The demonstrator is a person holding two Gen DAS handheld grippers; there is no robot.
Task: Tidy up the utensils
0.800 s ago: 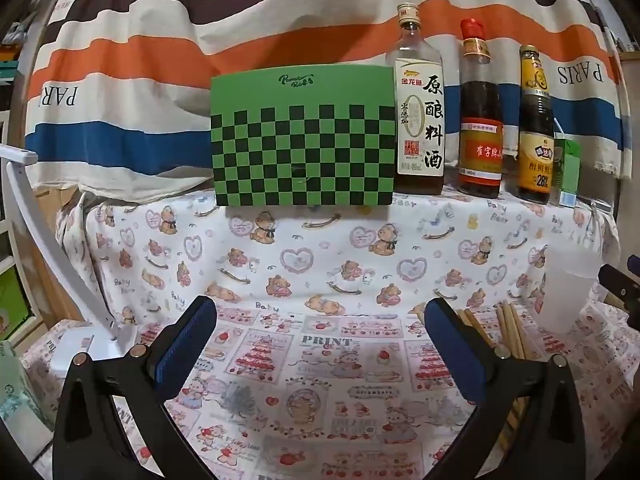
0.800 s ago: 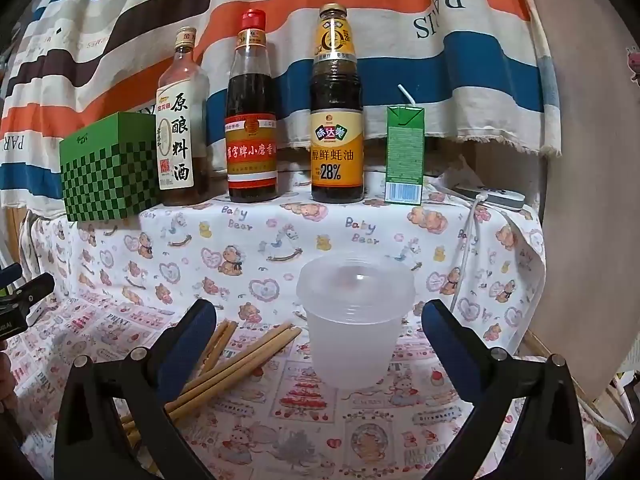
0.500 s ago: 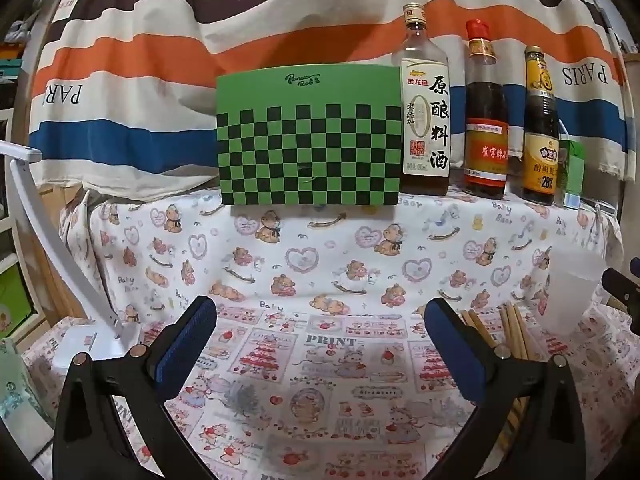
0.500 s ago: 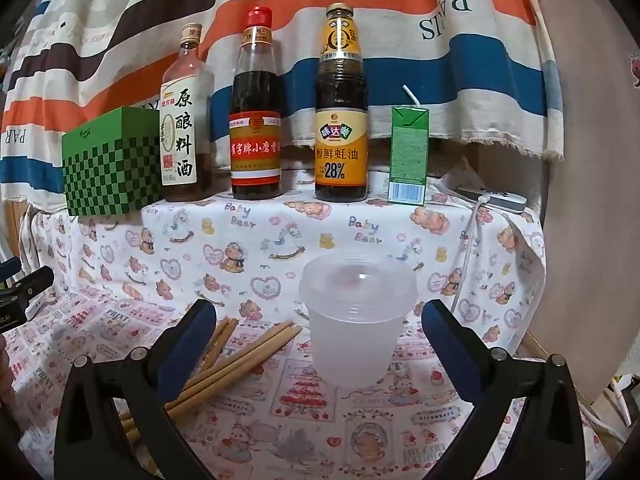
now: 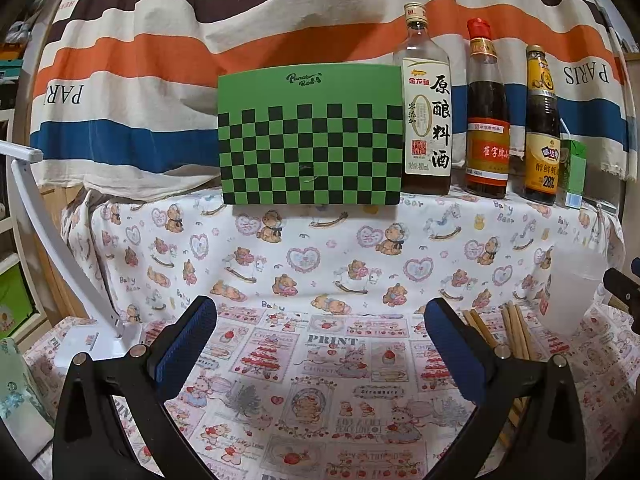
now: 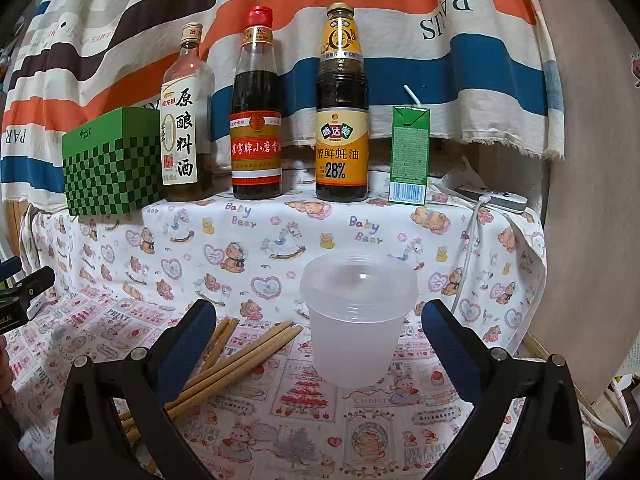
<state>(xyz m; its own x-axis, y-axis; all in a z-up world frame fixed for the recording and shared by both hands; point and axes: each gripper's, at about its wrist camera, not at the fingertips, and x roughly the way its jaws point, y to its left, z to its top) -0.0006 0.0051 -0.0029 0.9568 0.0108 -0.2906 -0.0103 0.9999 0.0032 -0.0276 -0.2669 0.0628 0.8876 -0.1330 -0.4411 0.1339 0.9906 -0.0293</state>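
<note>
Hovering with jaws wide and empty, both grippers [image 5: 320, 344] [image 6: 319, 344] have barely shifted; chopsticks [image 6: 240, 354] beside the cup [image 6: 354, 320] lie untouched.

Your left wrist camera faces the green checkered box [image 5: 310, 136] from low, near the tabletop [image 5: 320, 400]; your right faces the plastic cup [image 6: 354, 320] closely. Both share the bottles and chopsticks [image 6: 240, 356].

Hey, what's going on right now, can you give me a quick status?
Both jaws open, holding nothing. Chopsticks loose on cloth beside empty plastic cup. Nothing in the way.
</note>
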